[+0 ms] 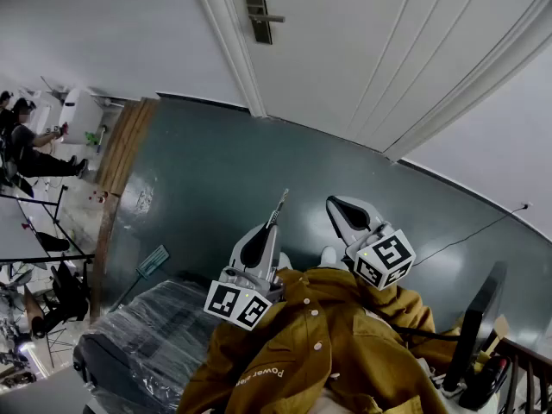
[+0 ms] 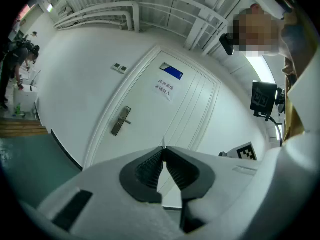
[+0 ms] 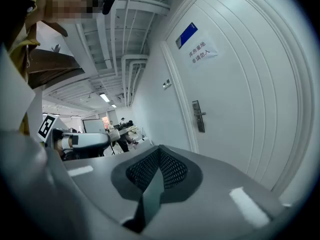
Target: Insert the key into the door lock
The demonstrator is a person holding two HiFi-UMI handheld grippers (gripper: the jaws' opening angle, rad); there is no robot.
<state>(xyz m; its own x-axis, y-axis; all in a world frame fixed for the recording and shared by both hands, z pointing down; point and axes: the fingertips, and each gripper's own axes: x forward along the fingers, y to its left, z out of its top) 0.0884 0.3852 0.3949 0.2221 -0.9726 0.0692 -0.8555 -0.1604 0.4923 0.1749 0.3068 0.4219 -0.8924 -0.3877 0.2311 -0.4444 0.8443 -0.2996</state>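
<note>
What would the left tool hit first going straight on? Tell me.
Probably the door, on its panel right of the lock, with the key in the left tool touching first. Nothing shows in between, though depth is unclear.

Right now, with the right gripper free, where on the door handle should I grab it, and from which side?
Probably the lever's free end, not the tall plate. The lever sticks out level toward the middle of the door, so come straight at the door with the right gripper, one jaw above and one below.
</note>
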